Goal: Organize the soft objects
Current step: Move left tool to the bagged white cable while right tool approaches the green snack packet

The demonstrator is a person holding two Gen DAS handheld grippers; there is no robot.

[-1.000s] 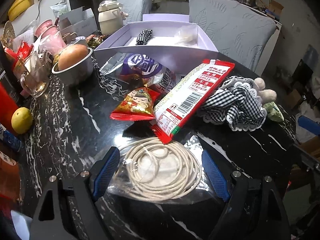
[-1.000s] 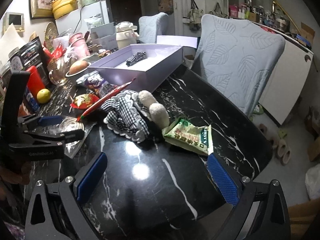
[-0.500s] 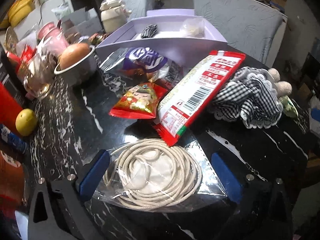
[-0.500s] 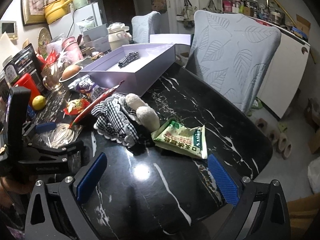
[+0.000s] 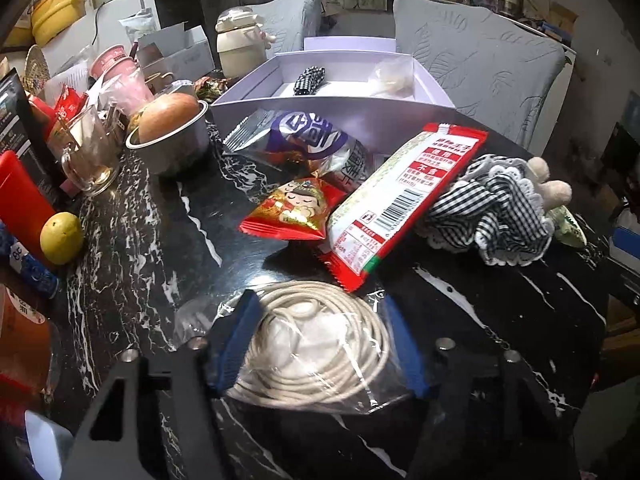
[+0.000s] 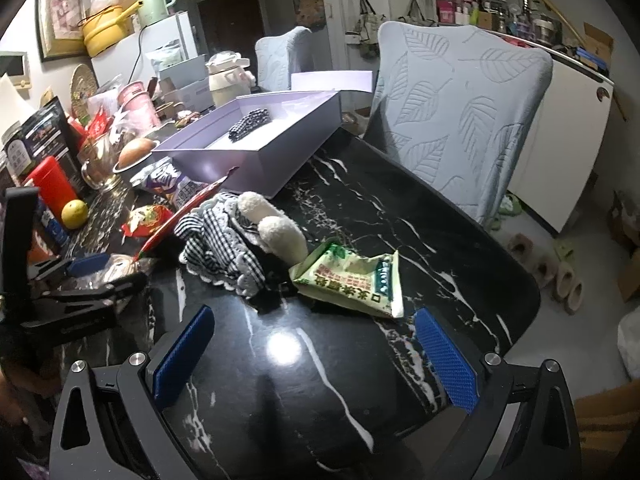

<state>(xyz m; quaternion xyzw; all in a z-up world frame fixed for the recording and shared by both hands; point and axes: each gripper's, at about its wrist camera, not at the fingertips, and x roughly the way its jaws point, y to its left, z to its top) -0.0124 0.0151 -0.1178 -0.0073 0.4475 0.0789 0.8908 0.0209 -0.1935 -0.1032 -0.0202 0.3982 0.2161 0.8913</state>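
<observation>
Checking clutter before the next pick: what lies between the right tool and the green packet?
Only bare black marble tabletop, seen in the right wrist view; the right tool hangs open short of the green packet.

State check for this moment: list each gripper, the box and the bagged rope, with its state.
left gripper: jaws have just been closing, pads pressing the bagged rope
bagged rope: coiled, sealed in clear bag, lying on table
right gripper: open, nothing between its fingers
box: lid off, checkered cloth and a small clear bag inside
</observation>
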